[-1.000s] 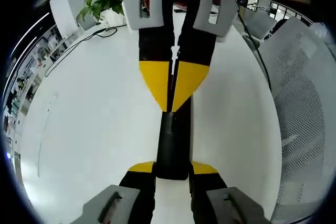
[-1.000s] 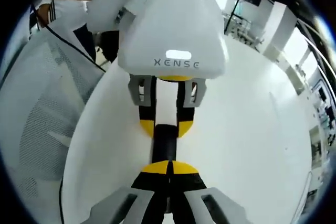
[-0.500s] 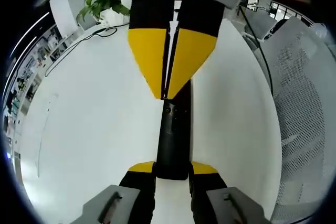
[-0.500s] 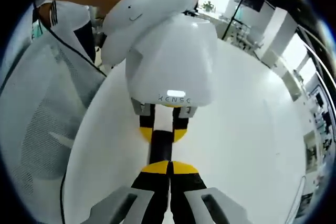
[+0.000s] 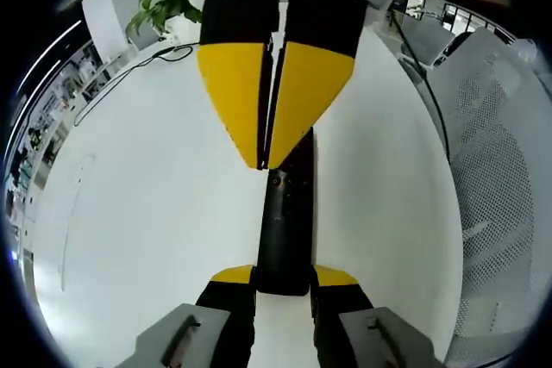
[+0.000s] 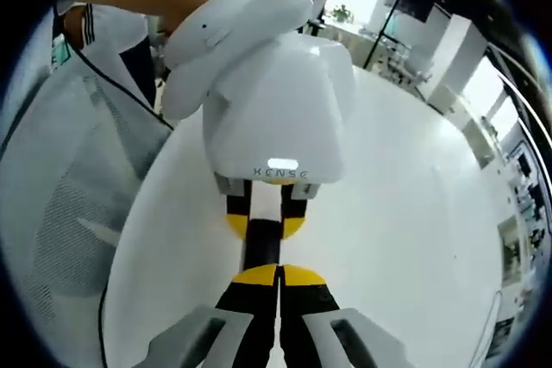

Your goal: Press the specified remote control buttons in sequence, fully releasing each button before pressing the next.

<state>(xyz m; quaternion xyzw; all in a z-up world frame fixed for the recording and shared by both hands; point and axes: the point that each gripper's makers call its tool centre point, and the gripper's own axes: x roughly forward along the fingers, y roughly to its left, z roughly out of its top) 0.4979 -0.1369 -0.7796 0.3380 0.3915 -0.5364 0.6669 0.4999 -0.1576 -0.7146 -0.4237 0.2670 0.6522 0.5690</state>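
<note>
1. Remote control (image 5: pixel 283 230), black and slim, lies lengthwise on the white table (image 5: pixel 155 213), its near end pinched between the yellow-tipped jaws of the left gripper (image 5: pixel 283 277). In the right gripper view the remote (image 6: pixel 261 247) shows as a short dark strip between the two grippers.

2. Left gripper: jaws set apart by the width of the remote, one against each long side, clamping it. In the right gripper view this gripper (image 6: pixel 266 223) is seen from the front, under its white housing, which a person's hand (image 6: pixel 216 28) holds from above.

3. Right gripper (image 6: pixel 278 275): jaws pressed together, yellow tips meeting with only a thin seam between. In the left gripper view it (image 5: pixel 266 161) comes down from the far side with the joined tip at the remote's top face, about mid-length; actual contact with a button cannot be confirmed.

4. Right of the table stands a grey mesh chair (image 5: pixel 496 187).

5. Far left, a black cable (image 5: pixel 129 71) runs over the table.

6. Beyond the cable, a green potted plant (image 5: pixel 168 2) stands at the far edge.
</note>
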